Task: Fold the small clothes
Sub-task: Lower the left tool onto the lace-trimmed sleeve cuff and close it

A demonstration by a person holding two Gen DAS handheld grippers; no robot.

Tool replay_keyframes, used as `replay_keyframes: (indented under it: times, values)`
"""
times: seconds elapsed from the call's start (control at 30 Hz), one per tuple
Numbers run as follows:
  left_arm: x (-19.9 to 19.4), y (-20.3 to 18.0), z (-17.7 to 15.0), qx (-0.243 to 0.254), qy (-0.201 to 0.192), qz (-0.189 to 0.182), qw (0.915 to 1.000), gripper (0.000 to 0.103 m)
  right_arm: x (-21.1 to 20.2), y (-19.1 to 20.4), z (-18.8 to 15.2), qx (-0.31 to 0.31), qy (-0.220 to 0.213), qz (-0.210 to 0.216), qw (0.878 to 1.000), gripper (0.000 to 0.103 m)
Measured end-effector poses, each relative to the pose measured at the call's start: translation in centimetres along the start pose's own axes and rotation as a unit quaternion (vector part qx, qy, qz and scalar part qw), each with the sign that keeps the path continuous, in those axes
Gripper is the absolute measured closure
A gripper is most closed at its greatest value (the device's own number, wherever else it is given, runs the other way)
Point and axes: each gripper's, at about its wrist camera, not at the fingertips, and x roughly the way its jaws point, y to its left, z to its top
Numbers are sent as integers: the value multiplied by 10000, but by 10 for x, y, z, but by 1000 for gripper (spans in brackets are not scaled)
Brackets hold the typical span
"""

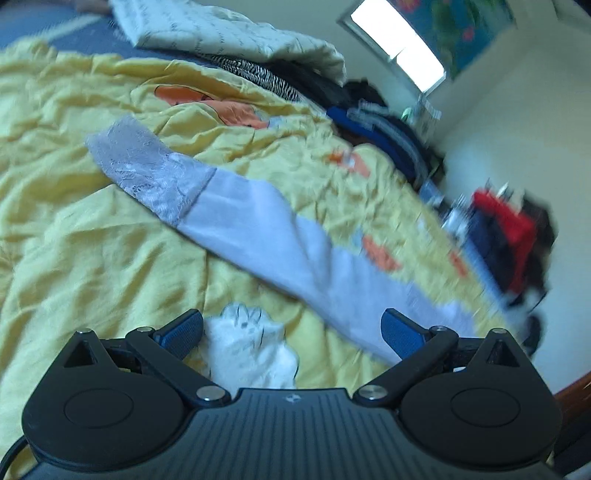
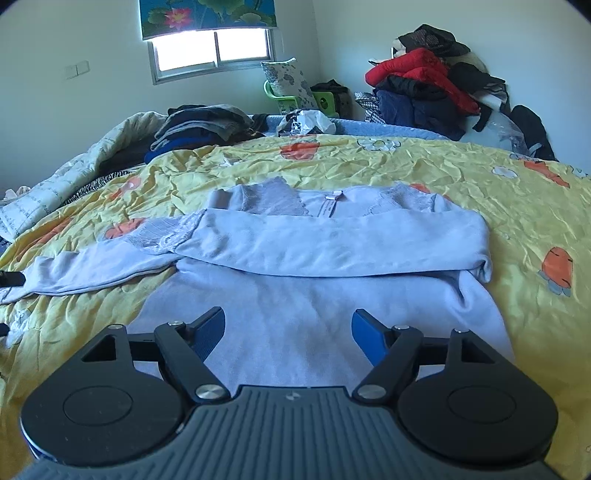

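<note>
A pale lilac long-sleeved top (image 2: pixel 325 280) with lace at the shoulders lies flat on the yellow quilt (image 2: pixel 480 177). Its right sleeve is folded across the chest; its left sleeve (image 2: pixel 92 269) stretches out to the left. My right gripper (image 2: pixel 288 328) is open and empty, just above the top's lower body. In the left wrist view that sleeve (image 1: pixel 240 221) runs diagonally, lace part (image 1: pixel 147 166) at the far end. My left gripper (image 1: pixel 291 328) is open and empty, with the sleeve's near end by its right finger. The view is blurred.
A small white cloth (image 1: pixel 251 350) lies on the quilt between the left fingers. Folded dark clothes (image 2: pixel 207 122) and a cream blanket (image 1: pixel 229 33) sit at the bed's far side. A pile of red and dark clothes (image 2: pixel 432 85) stands at the back right.
</note>
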Motion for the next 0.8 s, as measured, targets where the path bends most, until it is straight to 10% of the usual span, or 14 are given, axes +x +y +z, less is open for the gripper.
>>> replay_keyframes:
  times: [0.43, 0.8]
  values:
    - [31, 22, 32, -704, -513, -545, 9947, 0, 1, 5, 0, -7, -30, -38, 10000, 24]
    - [49, 6, 47, -492, -1112, 423, 9917, 9, -2, 0, -1, -49, -52, -139, 9999, 23]
